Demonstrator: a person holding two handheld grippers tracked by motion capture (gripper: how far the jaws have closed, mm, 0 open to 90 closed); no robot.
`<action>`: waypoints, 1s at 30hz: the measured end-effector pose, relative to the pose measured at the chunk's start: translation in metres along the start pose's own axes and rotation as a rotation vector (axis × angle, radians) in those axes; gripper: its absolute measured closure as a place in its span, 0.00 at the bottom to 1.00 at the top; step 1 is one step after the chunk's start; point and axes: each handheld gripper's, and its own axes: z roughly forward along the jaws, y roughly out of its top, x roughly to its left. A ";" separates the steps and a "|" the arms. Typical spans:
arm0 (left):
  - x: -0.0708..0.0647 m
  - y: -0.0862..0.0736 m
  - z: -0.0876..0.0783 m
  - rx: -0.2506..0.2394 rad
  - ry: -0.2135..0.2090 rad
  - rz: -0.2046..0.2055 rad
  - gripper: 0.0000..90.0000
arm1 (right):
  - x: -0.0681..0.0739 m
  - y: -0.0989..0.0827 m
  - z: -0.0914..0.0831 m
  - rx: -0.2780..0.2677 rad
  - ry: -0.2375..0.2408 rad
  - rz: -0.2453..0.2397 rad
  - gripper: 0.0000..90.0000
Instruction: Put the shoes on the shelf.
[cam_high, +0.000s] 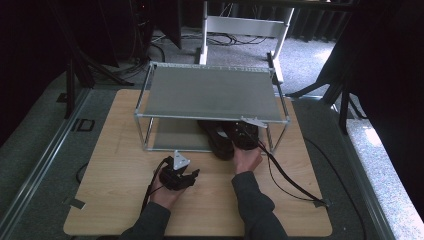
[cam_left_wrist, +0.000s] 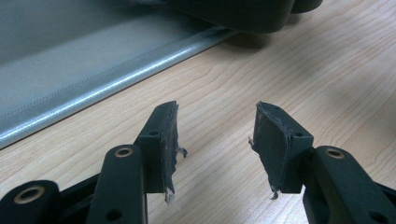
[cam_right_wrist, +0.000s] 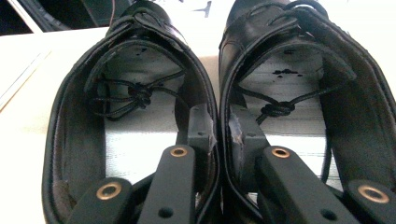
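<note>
Right tongs (cam_right_wrist: 218, 135) pinch the 2 black shoes (cam_right_wrist: 140, 93) together by their inner walls, under the low shelf rack (cam_high: 210, 92); left tongs (cam_left_wrist: 215, 140) rest spread and empty on the counter (cam_high: 125, 200).

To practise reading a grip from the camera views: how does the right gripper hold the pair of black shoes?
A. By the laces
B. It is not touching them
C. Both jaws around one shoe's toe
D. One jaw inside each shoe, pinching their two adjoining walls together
D: in the right gripper view the right gripper has one jaw inside the left shoe and one inside the right shoe, their adjoining walls pressed together between the jaws.
</note>
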 end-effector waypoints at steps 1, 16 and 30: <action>0.000 0.000 0.000 0.001 0.000 0.000 0.56 | 0.001 0.000 0.000 -0.005 -0.009 0.004 0.89; -0.004 0.006 0.011 0.002 -0.009 0.017 0.56 | 0.001 -0.002 0.006 -0.068 -0.069 0.013 0.89; -0.009 0.030 0.034 -0.025 0.002 0.028 0.54 | 0.001 -0.003 -0.019 -0.161 0.095 -0.066 0.49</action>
